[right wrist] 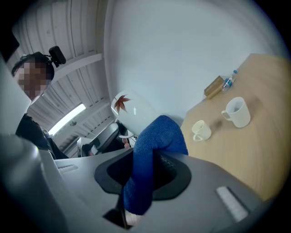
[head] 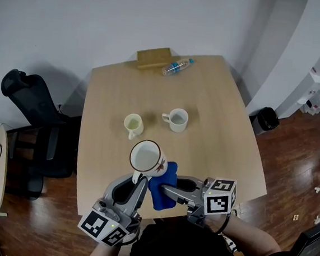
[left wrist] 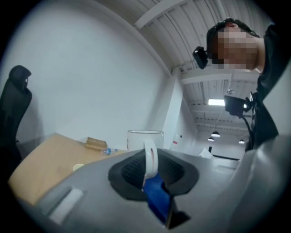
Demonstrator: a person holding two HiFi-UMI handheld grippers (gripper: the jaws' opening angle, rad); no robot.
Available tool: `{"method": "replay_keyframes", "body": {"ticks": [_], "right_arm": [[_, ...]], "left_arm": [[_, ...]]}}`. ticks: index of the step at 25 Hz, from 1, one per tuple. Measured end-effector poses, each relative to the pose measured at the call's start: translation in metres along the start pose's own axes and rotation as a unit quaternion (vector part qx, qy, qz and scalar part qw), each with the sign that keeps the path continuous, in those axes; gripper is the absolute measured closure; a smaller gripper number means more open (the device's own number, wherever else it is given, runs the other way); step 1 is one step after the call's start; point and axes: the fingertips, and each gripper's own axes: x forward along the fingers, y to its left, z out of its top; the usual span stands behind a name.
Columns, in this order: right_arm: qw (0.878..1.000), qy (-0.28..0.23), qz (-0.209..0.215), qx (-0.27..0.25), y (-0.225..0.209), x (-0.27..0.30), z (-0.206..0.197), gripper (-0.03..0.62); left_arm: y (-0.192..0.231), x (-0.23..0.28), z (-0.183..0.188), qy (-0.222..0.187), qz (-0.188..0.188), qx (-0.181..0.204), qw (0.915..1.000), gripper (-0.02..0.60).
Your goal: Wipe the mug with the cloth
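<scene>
A white mug (head: 145,156) with a red leaf print hangs above the table's near edge, mouth up. My left gripper (head: 139,178) is shut on its handle (left wrist: 150,158). My right gripper (head: 164,190) is shut on a blue cloth (head: 162,185), which presses against the mug's right side. In the right gripper view the cloth (right wrist: 152,154) bulges from the jaws and touches the mug (right wrist: 133,112) at its leaf print. In the left gripper view the mug's rim (left wrist: 145,133) shows above the jaws and the cloth (left wrist: 157,196) lies below the handle.
On the wooden table (head: 215,141) stand a pale yellow mug (head: 132,125) and a white mug (head: 176,120) near the middle. A plastic bottle (head: 177,66) and a wooden block (head: 154,57) lie at the far edge. A black office chair (head: 35,135) stands at the left.
</scene>
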Motion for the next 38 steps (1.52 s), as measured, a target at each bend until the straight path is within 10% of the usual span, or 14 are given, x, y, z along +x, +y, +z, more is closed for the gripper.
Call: {"method": "replay_keyframes", "body": {"ticks": [7, 13, 16, 20, 22, 26, 38], "right_arm": [[0.989, -0.027, -0.147, 0.010, -0.075, -0.058, 0.017, 0.490], [0.966, 0.066, -0.247, -0.025, -0.132, -0.074, -0.013, 0.489], [0.972, 0.116, -0.203, 0.009, -0.139, -0.052, -0.047, 0.488], [0.989, 0.110, 0.007, 0.101, -0.106, -0.002, -0.072, 0.487], [0.980, 0.129, 0.036, 0.147, -0.122, 0.000, -0.096, 0.485], [0.955, 0.207, -0.110, 0.180, -0.202, -0.046, -0.156, 0.487], [0.938, 0.141, -0.267, 0.170, -0.251, -0.111, -0.149, 0.461]], "left_arm": [[0.079, -0.031, -0.057, 0.055, 0.176, 0.055, 0.9813, 0.522], [0.122, -0.058, -0.151, 0.088, 0.238, 0.037, 0.9666, 0.522], [0.133, -0.059, -0.191, 0.115, 0.255, 0.012, 0.9600, 0.522], [0.140, -0.051, -0.225, 0.143, 0.245, -0.003, 0.9587, 0.522], [0.140, -0.050, -0.236, 0.157, 0.238, -0.006, 0.9585, 0.522], [0.140, -0.060, -0.254, 0.180, 0.230, -0.014, 0.9564, 0.522], [0.133, -0.077, -0.268, 0.178, 0.222, 0.016, 0.9585, 0.522]]}}
